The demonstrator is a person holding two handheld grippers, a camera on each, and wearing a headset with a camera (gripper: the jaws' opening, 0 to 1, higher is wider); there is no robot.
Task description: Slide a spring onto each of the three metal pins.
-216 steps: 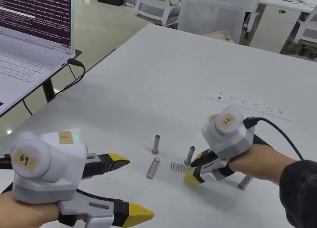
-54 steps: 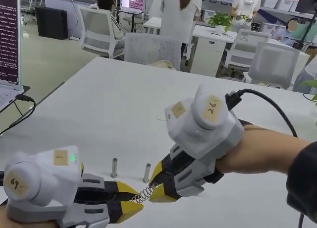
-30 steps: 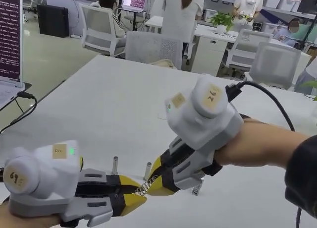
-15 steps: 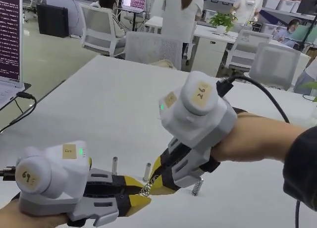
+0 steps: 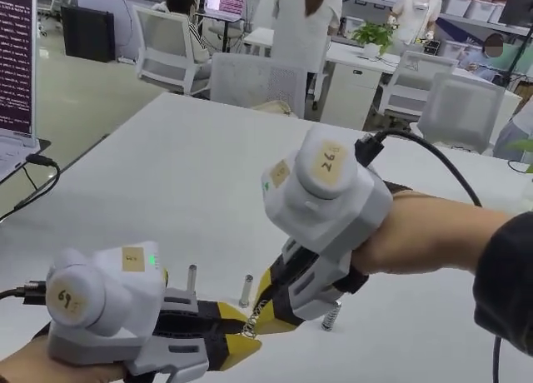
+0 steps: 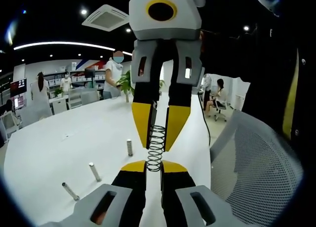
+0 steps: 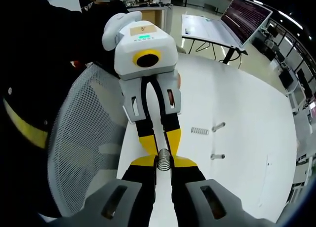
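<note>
Gripping one spring (image 6: 156,144) from both ends now, and it hangs in the air above the white surface (image 5: 208,175)! The left tongs (image 6: 153,166) are clamped on the near end, their yellow tips pinching the lowest coils in the left gripper view. The right tongs (image 7: 164,162) meet them nose to nose from the opposite side and are closed on the other end of that same spring. In the right gripper view the spring shows end-on, a little ring of wire squeezed between the two yellow tips, with the left tongs pointing straight back at the lens. From the head view, the left tongs come in low from the bottom left and the right tongs angle down from the right, a black cable (image 5: 433,158) trailing off the back, and the spring bridges the short gap between the two sets of tips. Over on the surface, the far pin (image 6: 130,147), the middle pin (image 6: 94,171) and the near pin (image 6: 69,191) stand in a row, all three bare metal. In the head view two pins stand upright just behind the meeting tips. A loose spring (image 5: 331,315) rests on the surface just beside the right tongs.
</note>
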